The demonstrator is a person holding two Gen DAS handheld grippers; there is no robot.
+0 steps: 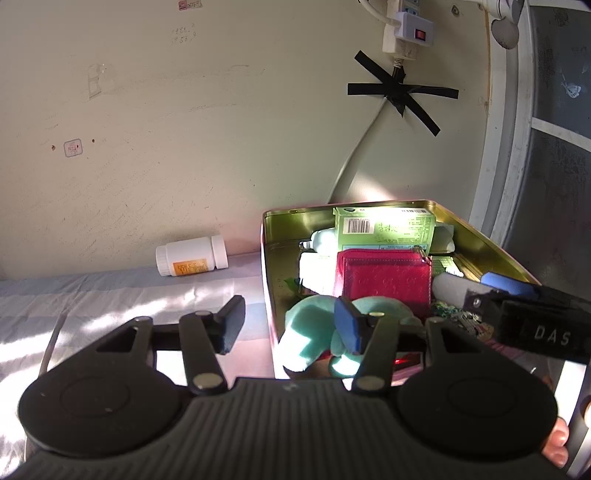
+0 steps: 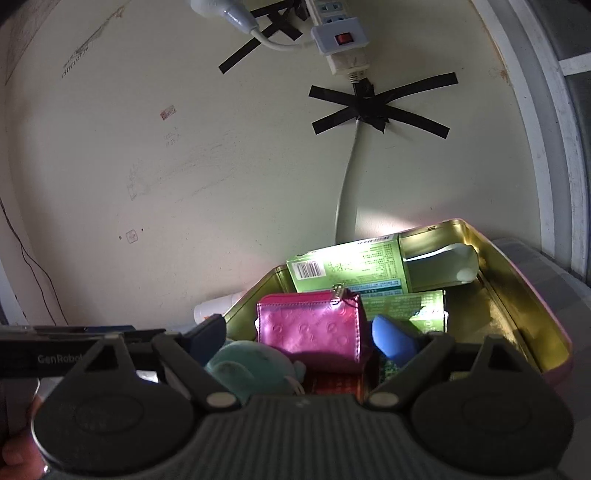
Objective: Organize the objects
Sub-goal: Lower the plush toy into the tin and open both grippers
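Note:
A gold tin box (image 1: 491, 247) stands against the wall and holds a pink zip purse (image 1: 384, 280), a green carton (image 1: 384, 229), a teal plush toy (image 1: 314, 332) and other small items. My left gripper (image 1: 291, 321) is open, straddling the tin's left wall with one finger over the plush. My right gripper (image 2: 299, 339) is open above the tin (image 2: 517, 280), with the purse (image 2: 310, 325) and plush (image 2: 251, 365) between its fingers. The right gripper also shows in the left wrist view (image 1: 498, 291). A white pill bottle (image 1: 192, 254) lies on its side outside the tin.
The tin sits on a pale striped cloth (image 1: 110, 306). A power strip (image 1: 406, 33) and taped cable (image 1: 399, 92) hang on the wall behind. A window frame (image 1: 506, 147) is at the right. A second green carton (image 2: 406, 306) lies inside the tin.

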